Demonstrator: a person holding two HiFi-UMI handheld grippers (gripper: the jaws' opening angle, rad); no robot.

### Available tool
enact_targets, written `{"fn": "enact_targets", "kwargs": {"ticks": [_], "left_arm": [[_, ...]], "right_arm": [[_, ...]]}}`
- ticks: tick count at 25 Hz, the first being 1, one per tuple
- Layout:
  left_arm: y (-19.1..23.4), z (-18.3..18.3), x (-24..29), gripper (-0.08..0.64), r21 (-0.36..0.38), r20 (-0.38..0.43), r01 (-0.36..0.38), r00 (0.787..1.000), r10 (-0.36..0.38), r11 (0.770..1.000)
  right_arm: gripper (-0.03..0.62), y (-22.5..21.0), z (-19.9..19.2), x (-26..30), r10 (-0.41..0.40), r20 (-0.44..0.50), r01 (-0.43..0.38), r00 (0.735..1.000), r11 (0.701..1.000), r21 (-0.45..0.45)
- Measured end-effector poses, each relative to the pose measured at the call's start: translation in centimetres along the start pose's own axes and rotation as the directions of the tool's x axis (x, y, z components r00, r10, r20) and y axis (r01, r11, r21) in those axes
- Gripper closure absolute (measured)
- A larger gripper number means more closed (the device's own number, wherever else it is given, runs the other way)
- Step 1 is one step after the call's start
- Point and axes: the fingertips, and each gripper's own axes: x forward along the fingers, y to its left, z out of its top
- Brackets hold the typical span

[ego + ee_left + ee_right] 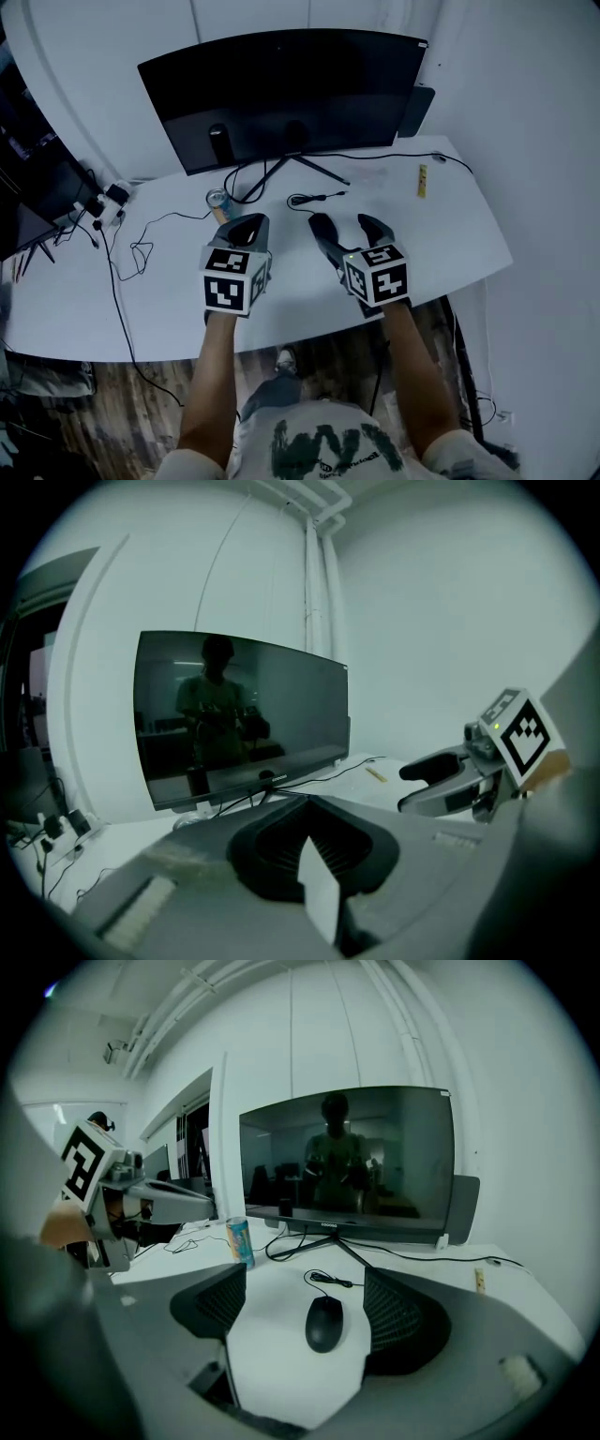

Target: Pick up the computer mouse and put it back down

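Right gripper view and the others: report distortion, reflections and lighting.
Right gripper view: fisheye bending, dark corners, the monitor mirrors a person, and the mouse is sharp. Left gripper view: same bending, same kind of reflection. Head view: dim, with a bluish cast.

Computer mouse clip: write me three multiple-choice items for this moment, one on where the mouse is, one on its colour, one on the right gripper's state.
1. Where is the computer mouse?
A. On the table, between the jaws of the right gripper
B. Lifted clear of the table
C. Hanging over the table's edge by its cable

2. What colour is the computer mouse?
A. White
B. Red
C. Black

3. How does the right gripper stand?
A. Shut on the computer mouse
B. Open, jaws clear of the computer mouse
C. Shut on nothing

Answers:
1 A: the right gripper view shows it lying on the white top between the two jaws.
2 C: it is dark all over against the white top.
3 B: white table shows between it and each jaw.
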Motion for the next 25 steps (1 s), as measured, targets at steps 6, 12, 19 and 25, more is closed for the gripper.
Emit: {"fn": "enact_targets", "kwargs": {"ticks": [6,12,19,25], "left_arm": [[1.9,0.2,3.3,0.558,0.015,-0.005,0.057,0.998,-0.057,0.998],[2.6,-0.4,6.1,0.558,0.033,-0.026,0.124,0.992,-0.123,0.992],[3.0,-1.1,9.2,0.558,0.028,-0.039,0.168,0.985,-0.167,0.985],[3.2,-2.3,11.1,0.558,0.017,-0.063,0.185,0.981,-0.183,0.983]], "right_arm": [[0.212,-0.5,-0.4,3.9,-0.026,-0.054,0.027,0.998,0.999,0.02],[0.212,-1.8,-2.0,7.1,-0.052,-0.124,0.058,0.991,0.997,0.043],[0.213,-3.0,-5.0,10.2,-0.055,-0.21,0.074,0.976,0.994,0.084],[0.213,-3.8,-7.3,12.3,-0.048,-0.276,0.08,0.96,0.991,0.109]]}}
